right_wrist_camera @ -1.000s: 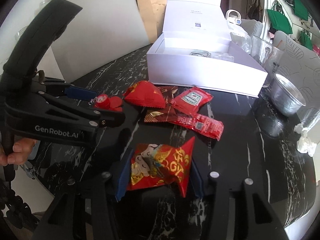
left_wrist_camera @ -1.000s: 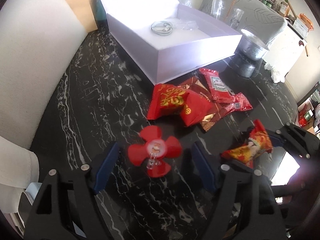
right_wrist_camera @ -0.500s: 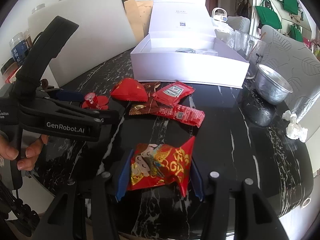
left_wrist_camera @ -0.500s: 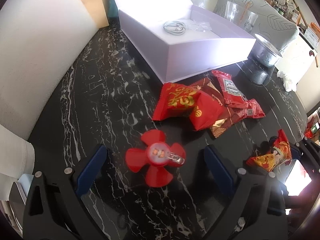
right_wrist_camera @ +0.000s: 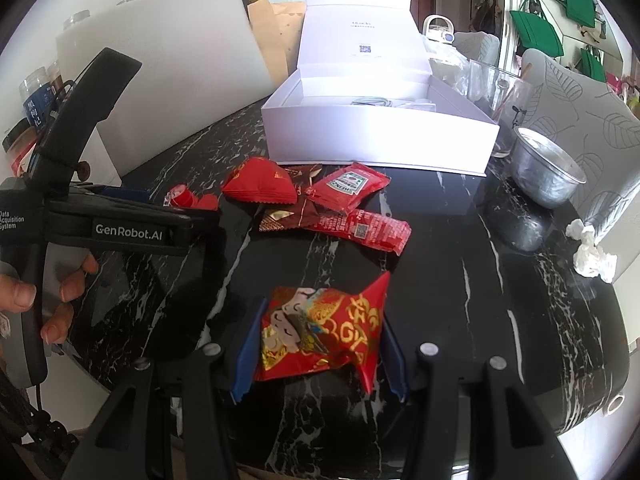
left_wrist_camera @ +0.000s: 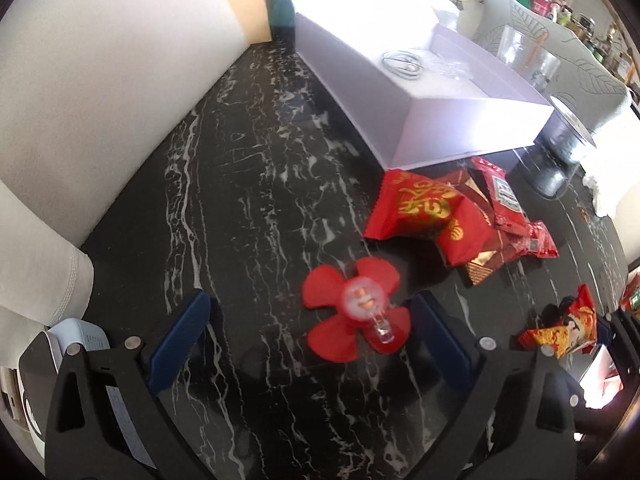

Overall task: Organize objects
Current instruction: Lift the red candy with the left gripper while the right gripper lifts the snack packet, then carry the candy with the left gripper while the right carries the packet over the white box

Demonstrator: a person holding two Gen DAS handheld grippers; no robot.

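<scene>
The right gripper (right_wrist_camera: 320, 344) pinches the candy packet (right_wrist_camera: 320, 328) between its jaws for transfer toward the white box (right_wrist_camera: 380, 144), while the left gripper (left_wrist_camera: 316, 344), jaws spread, straddles the red fan toy (left_wrist_camera: 354, 312) lying free on the tabletop (left_wrist_camera: 248, 208).

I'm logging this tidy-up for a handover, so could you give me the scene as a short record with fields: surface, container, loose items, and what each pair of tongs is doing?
surface: black marble table
container: white box, lid open, coiled cable inside
loose items: red flower clip; pile of red packets in front of the box
left tongs: open wide, flower clip lying free between them
right tongs: shut on red candy packet
other: metal bowl, crumpled tissue
</scene>
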